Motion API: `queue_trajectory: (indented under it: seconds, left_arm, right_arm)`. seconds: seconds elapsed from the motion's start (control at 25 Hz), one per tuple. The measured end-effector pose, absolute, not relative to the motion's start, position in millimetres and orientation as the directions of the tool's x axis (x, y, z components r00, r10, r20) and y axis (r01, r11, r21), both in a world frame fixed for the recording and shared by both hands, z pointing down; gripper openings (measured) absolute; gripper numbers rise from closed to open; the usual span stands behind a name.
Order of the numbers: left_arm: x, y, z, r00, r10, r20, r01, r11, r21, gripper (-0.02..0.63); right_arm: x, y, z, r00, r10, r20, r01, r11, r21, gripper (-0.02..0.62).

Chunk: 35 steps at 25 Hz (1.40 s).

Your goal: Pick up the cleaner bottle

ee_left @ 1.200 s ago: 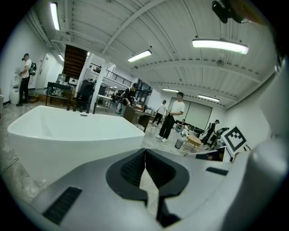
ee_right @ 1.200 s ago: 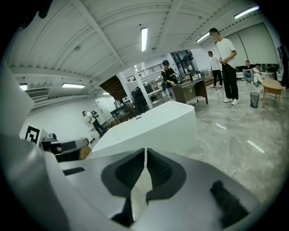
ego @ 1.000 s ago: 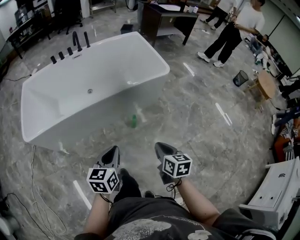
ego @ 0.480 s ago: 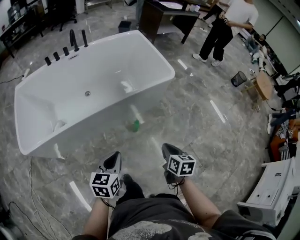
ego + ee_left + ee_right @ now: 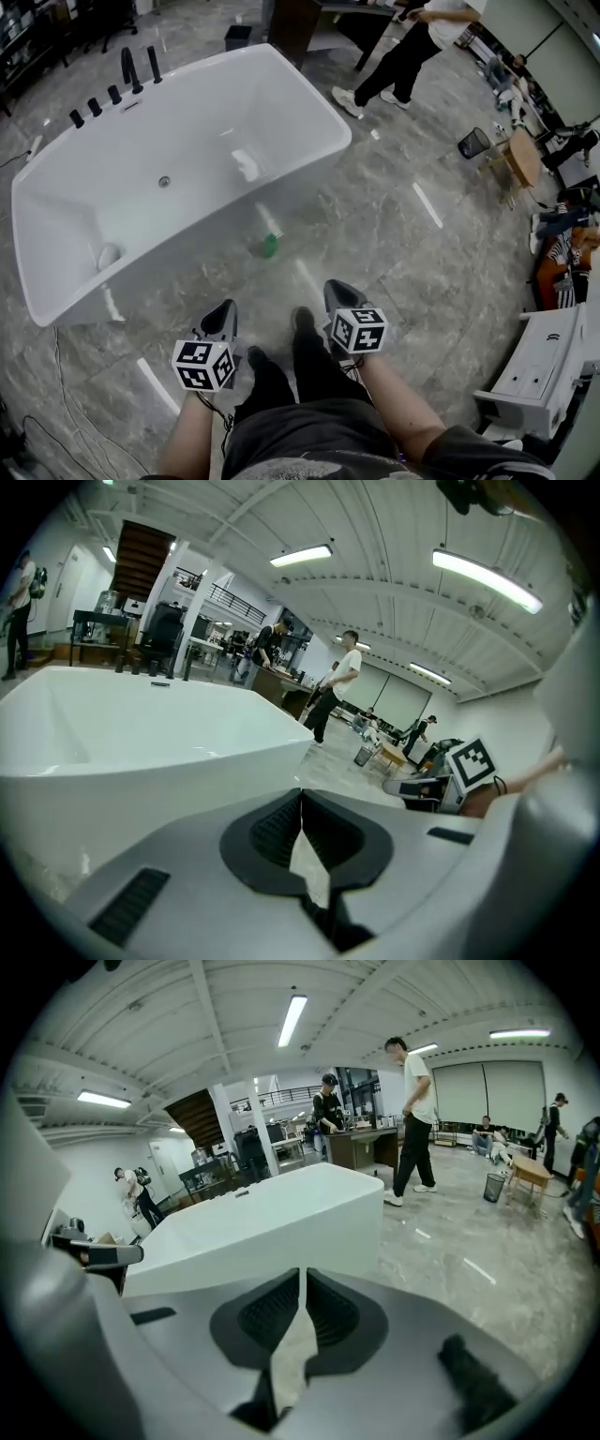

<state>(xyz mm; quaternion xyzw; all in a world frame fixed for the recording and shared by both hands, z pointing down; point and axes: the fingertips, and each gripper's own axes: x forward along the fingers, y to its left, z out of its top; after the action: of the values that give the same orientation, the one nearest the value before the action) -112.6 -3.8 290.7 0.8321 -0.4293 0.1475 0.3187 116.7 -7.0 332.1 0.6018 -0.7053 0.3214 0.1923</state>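
We log a large open lab hall: freestanding bathtub [image 5: 187, 141] on grey marbled floor [image 5: 412, 272], ceiling strip lights [image 5: 292, 1019], work table [image 5: 361, 1145], bystanders [image 5: 403, 56].

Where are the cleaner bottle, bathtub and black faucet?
cleaner bottle [image 5: 269, 246]: head view, green part.
bathtub [image 5: 216, 112]: head view, inner wall.
black faucet [image 5: 127, 73]: head view, upright stem.

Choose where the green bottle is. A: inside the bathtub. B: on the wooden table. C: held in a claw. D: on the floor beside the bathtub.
D: the green bottle sits on the grey floor, just outside the bathtub's wall.
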Motion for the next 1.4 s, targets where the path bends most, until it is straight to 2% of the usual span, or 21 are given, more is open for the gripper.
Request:
queue_trajectory:
  seconds: [0.4,0.68,0.72,0.8,1.04,1.2,1.4]
  left_arm:
    - [-121.9,-39.7,339.3,0.519,-0.641,0.566,-0.853,-0.346,0.39,0.014]
    - [-101.8,-84.1,382.7,0.508,-0.643,0.572,-0.859,-0.337,0.385,0.014]
    - [-100.1,-91.2,390.7,0.508,-0.643,0.573,-0.86,-0.336,0.385,0.015]
    - [-97.9,-105.3,409.4,0.499,-0.642,0.583,-0.865,-0.326,0.382,0.015]
    - [-97.6,-131.9,478.1,0.454,-0.634,0.627,-0.886,-0.243,0.396,0.015]
    - [-94.1,-139.0,528.9,0.443,-0.609,0.658,-0.891,-0.218,0.398,0.015]
    - [-91.2,-149.5,580.2,0.439,-0.591,0.676,-0.892,-0.201,0.404,0.015]
  right_arm:
    - [112.0,-53.7,408.5,-0.2,-0.717,0.667,-0.968,0.042,-0.246,0.032]
    - [118.4,-100.4,468.4,-0.2,-0.719,0.666,-0.97,0.051,-0.236,0.035]
    - [116.4,-106.3,479.7,-0.203,-0.713,0.672,-0.971,0.058,-0.232,0.046]
    - [110.9,-117.0,504.7,-0.217,-0.692,0.689,-0.971,0.08,-0.225,0.135]
    - [100.4,-141.0,579.1,-0.246,-0.632,0.735,-0.967,0.107,-0.231,0.196]
    - [93.8,-159.1,631.9,-0.235,-0.628,0.741,-0.97,0.107,-0.217,0.295]
    - [82.0,-179.2,694.5,-0.233,-0.608,0.759,-0.972,0.134,-0.191,0.314]
